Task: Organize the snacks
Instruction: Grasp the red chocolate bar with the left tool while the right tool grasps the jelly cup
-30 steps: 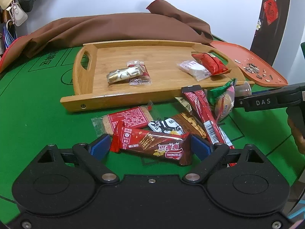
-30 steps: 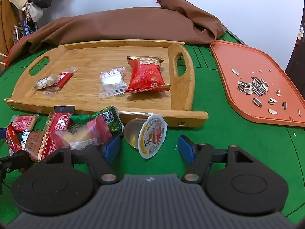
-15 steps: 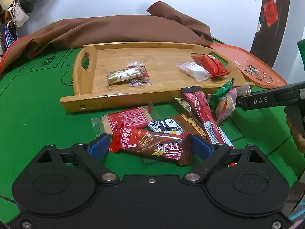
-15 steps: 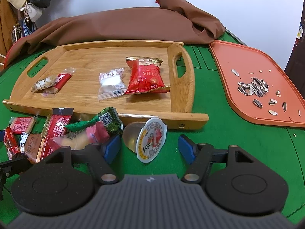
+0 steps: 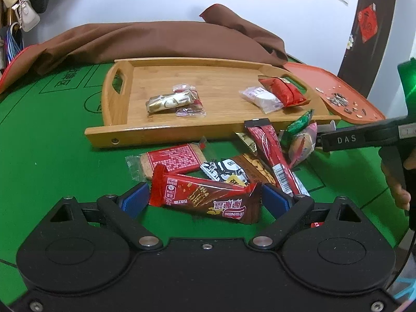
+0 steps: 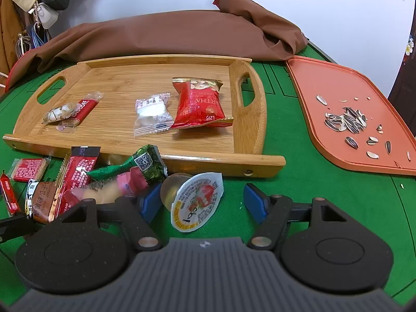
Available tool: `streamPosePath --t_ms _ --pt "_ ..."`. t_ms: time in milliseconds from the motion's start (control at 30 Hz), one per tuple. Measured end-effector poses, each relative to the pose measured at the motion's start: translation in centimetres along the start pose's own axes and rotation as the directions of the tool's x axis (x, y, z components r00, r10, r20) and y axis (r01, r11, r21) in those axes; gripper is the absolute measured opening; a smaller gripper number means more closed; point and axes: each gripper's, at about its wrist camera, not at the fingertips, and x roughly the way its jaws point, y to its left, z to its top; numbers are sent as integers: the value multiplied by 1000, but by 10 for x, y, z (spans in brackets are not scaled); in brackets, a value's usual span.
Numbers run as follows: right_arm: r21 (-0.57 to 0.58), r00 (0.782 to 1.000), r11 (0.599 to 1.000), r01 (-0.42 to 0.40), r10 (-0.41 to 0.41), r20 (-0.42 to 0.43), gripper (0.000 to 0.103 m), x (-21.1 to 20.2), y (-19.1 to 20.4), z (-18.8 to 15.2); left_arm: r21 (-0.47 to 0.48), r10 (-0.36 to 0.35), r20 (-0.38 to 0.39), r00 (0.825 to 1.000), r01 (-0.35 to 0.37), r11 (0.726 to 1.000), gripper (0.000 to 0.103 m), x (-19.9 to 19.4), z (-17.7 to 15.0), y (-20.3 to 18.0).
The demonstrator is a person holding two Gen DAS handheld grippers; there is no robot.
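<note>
A wooden tray (image 5: 228, 83) (image 6: 124, 78) on the green table holds several wrapped snacks, among them a red nut bag (image 6: 199, 104) and a white candy (image 6: 152, 113). A pile of loose snacks lies in front of it. My left gripper (image 5: 205, 200) is open, its blue pads on either side of a red Nestle wafer bar (image 5: 208, 197) that lies on the table. My right gripper (image 6: 200, 200) is open around a jelly cup (image 6: 193, 202) lying on its side; the cup touches the left pad. The right gripper also shows in the left wrist view (image 5: 322, 140).
An orange tray (image 6: 348, 114) with sunflower seeds (image 6: 345, 122) lies to the right. Brown cloth (image 6: 169, 36) is heaped behind the wooden tray. Green and pink packets (image 6: 135, 171) lie just left of my right gripper. Bags hang on the wall at the left.
My right gripper has moved forward, so the jelly cup now sits deeper between its fingers. The left gripper has edged closer around the wafer bar. Both stay open.
</note>
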Motion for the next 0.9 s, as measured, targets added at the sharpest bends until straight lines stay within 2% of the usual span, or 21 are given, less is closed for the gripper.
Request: streamPosePath --t_ms 333,433,500,567,633,700,733,900 --pt "-7 1000 1000 0 0 6 78 1 0 0 42 27 -11 1000 -26 999 91 5 -1 -6" --pt "-7 1000 1000 -1 1 7 78 1 0 0 50 32 -1 999 -32 998 80 4 0 -8" --pt "-8 1000 1000 -1 1 9 78 1 0 0 38 15 1 1000 -15 999 67 2 0 -8" --pt "-8 1000 1000 -1 1 10 78 0 0 -1 24 17 -6 1000 -17 1000 66 1 2 -8" --pt "-2 1000 1000 0 0 9 74 0 0 -1 16 15 -8 1000 -15 1000 66 1 3 -7" --pt "0 1000 1000 -6 6 9 58 -3 1 -2 11 23 -7 1000 -23 1000 66 0 3 -7" --pt "-2 1000 1000 -4 4 11 53 -5 3 -2 11 25 -5 1000 -25 1000 66 -1 3 -7" --pt "-3 1000 1000 -19 19 8 50 -11 5 -5 3 24 2 1000 -24 1000 65 -7 4 -6"
